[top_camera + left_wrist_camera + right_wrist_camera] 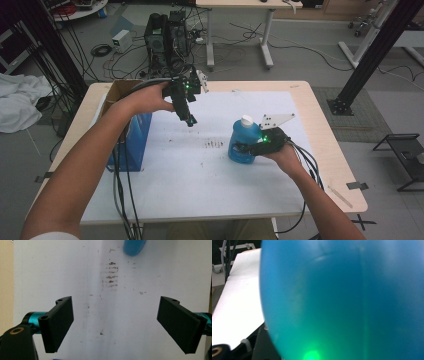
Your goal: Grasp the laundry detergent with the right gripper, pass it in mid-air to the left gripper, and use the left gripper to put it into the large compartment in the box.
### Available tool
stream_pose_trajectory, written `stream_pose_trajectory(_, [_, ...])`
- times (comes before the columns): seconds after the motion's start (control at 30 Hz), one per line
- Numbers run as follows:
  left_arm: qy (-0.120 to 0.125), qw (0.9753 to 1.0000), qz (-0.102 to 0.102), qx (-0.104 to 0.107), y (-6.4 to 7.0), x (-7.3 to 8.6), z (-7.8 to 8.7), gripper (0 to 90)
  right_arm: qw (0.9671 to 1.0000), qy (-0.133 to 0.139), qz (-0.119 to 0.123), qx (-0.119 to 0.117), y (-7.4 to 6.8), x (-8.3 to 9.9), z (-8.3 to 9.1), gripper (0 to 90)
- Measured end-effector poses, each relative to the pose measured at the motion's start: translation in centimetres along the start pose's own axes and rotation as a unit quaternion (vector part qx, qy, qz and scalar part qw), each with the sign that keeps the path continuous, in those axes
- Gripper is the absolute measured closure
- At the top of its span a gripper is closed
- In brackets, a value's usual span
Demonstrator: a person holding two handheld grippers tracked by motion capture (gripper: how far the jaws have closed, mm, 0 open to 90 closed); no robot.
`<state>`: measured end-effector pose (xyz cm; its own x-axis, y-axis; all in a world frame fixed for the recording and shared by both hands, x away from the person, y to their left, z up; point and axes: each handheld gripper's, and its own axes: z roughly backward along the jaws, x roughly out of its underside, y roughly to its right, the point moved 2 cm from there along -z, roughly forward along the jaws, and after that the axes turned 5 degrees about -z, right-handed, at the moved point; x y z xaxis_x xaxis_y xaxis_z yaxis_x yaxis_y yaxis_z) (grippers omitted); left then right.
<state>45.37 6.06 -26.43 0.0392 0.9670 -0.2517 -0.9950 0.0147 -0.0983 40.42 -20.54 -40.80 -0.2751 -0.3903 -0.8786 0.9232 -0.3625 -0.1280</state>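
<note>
A blue bottle with a white cap stands upright on the white sheet, right of the middle. My right gripper is shut on the bottle's lower body from the right side. In the right gripper view the blue bottle presses close to the camera, with one black finger at its lower left. My left gripper hangs in the air over the sheet's far left part, pointing down. Its jaws stand wide open with nothing between them, and the left gripper looks down on bare sheet.
Brown specks mark the sheet between the two grippers, also seen as brown specks below the left gripper. A blue and cardboard box stands at the table's left edge. Cables trail from both grippers off the front edge.
</note>
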Motion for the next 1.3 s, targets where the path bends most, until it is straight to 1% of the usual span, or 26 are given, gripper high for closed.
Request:
stream_pose_trajectory(0.03, [0.0, 1.0, 0.0, 0.0, 0.0, 0.0, 0.0, 13.9, 1.0, -0.003, -0.006, -0.007, -0.1, 0.0, 0.1, 41.3])
stream_pose_trajectory(0.1, [0.0, 1.0, 0.0, 0.0, 0.0, 0.0, 0.0, 13.9, 0.9999, -0.003, -0.007, -0.007, -0.1, 0.0, 0.1, 41.3])
stream_pose_trajectory(0.13, [0.0, 1.0, -0.001, -0.001, 0.0, 0.0, 0.0, 13.9, 0.9999, -0.005, -0.012, -0.007, -0.2, 0.0, 0.1, 41.4])
stream_pose_trajectory(0.17, [0.0, 1.0, -0.001, -0.001, 0.0, 0.0, 0.0, 13.9, 0.9999, -0.002, -0.006, -0.008, -0.1, 0.0, 0.1, 41.4])
stream_pose_trajectory(0.27, [0.001, 1.0, -0.001, -0.001, 0.0, 0.0, 0.0, 13.9, 0.9999, -0.003, -0.009, -0.006, -0.2, 0.0, 0.1, 41.7])
stream_pose_trajectory(0.3, [0.001, 1.0, 0.0, -0.001, 0.0, 0.0, 0.0, 13.9, 1.0, 0.003, 0.003, -0.002, -0.1, 0.0, 0.0, 41.9])
stream_pose_trajectory(0.37, [0.001, 1.0, 0.0, -0.001, 0.1, 0.0, 0.0, 13.9, 1.0, 0.005, 0.005, -0.001, 0.0, 0.0, 0.0, 42.1])
stream_pose_trajectory(0.4, [0.0, 1.0, -0.001, -0.002, 0.1, 0.0, 0.0, 13.9, 1.0, 0.003, 0.001, -0.003, 0.0, 0.0, 0.0, 42.2])
stream_pose_trajectory(0.5, [0.001, 1.0, -0.001, 0.0, 0.1, 0.0, 0.1, 13.9, 1.0, 0.005, 0.005, -0.002, 0.0, 0.0, 0.0, 42.3])
stream_pose_trajectory(0.53, [0.001, 1.0, -0.001, -0.004, 0.1, 0.0, 0.1, 13.9, 1.0, 0.004, 0.001, -0.003, 0.0, 0.0, 0.0, 42.4])
stream_pose_trajectory(0.67, [0.002, 1.0, 0.002, -0.003, 0.2, 0.0, 0.3, 13.9, 1.0, 0.003, 0.003, -0.005, -0.1, -0.1, 0.0, 42.7])
stream_pose_trajectory(0.7, [0.002, 1.0, 0.002, -0.003, 0.2, 0.0, 0.3, 13.9, 1.0, 0.004, -0.002, -0.008, -0.2, -0.1, 0.1, 42.8])
stream_pose_trajectory(0.73, [0.002, 1.0, 0.003, -0.004, 0.3, 0.0, 0.3, 13.9, 0.9999, 0.005, 0.003, -0.009, -0.2, -0.2, 0.1, 42.8])
stream_pose_trajectory(0.77, [0.001, 1.0, 0.003, -0.004, 0.3, 0.0, 0.4, 13.9, 0.9999, 0.008, -0.002, -0.012, -0.3, -0.3, 0.3, 42.8])
stream_pose_trajectory(0.8, [0.001, 1.0, 0.001, -0.005, 0.4, 0.0, 0.5, 13.9, 0.9998, 0.005, -0.009, -0.014, -0.4, -0.4, 0.5, 42.8])
stream_pose_trajectory(0.87, [0.001, 1.0, -0.002, -0.003, 0.7, -0.1, 0.6, 13.9, 0.9998, 0.012, -0.002, -0.017, -0.4, -0.7, 0.9, 42.9])
stream_pose_trajectory(0.9, [0.001, 1.0, -0.003, -0.003, 0.8, -0.2, 0.7, 13.9, 0.9997, 0.015, -0.003, -0.019, -0.4, -0.8, 1.1, 43.0])
stream_pose_trajectory(0.93, [0.002, 1.0, -0.005, -0.005, 0.9, -0.2, 0.8, 13.9, 0.9995, 0.007, -0.019, -0.023, -0.7, -0.8, 1.4, 43.0])
stream_pose_trajectory(0.97, [0.002, 1.0, -0.005, -0.006, 1.0, -0.3, 0.8, 13.9, 0.9996, 0.01, -0.016, -0.023, -0.7, -1.0, 1.7, 43.0])
stream_pose_trajectory(1.0, [0.003, 1.0, -0.005, -0.006, 1.2, -0.4, 0.9, 13.9, 0.9995, 0.01, -0.021, -0.023, -0.8, -1.1, 1.9, 43.1])
stream_pose_trajectory(1.1, [0.004, 1.0, -0.003, -0.003, 1.6, -0.7, 1.1, 13.9, 0.9995, 0.015, -0.019, -0.021, -0.9, -1.4, 2.6, 43.2])
stream_pose_trajectory(1.13, [0.004, 0.9999, -0.009, -0.006, 1.7, -0.8, 1.2, 13.9, 0.9995, 0.016, -0.019, -0.021, -0.9, -1.5, 2.8, 43.2])
stream_pose_trajectory(1.2, [0.002, 0.9999, -0.01, -0.004, 2.1, -1.0, 1.3, 13.9, 0.9995, 0.018, -0.017, -0.02, -1.1, -1.8, 3.1, 43.3])
stream_pose_trajectory(1.23, [0.004, 0.9999, -0.014, -0.007, 2.2, -1.1, 1.4, 13.9, 0.9994, 0.02, -0.017, -0.021, -1.2, -2.0, 3.2, 43.3])
stream_pose_trajectory(1.27, [0.002, 0.9998, -0.017, -0.005, 2.4, -1.3, 1.5, 13.9, 0.9994, 0.019, -0.017, -0.023, -1.3, -2.1, 3.3, 43.3])
stream_pose_trajectory(1.3, [0.003, 0.9998, -0.019, -0.005, 2.5, -1.4, 1.5, 13.9, 0.9995, 0.017, -0.009, -0.023, -1.4, -2.3, 3.4, 43.3])
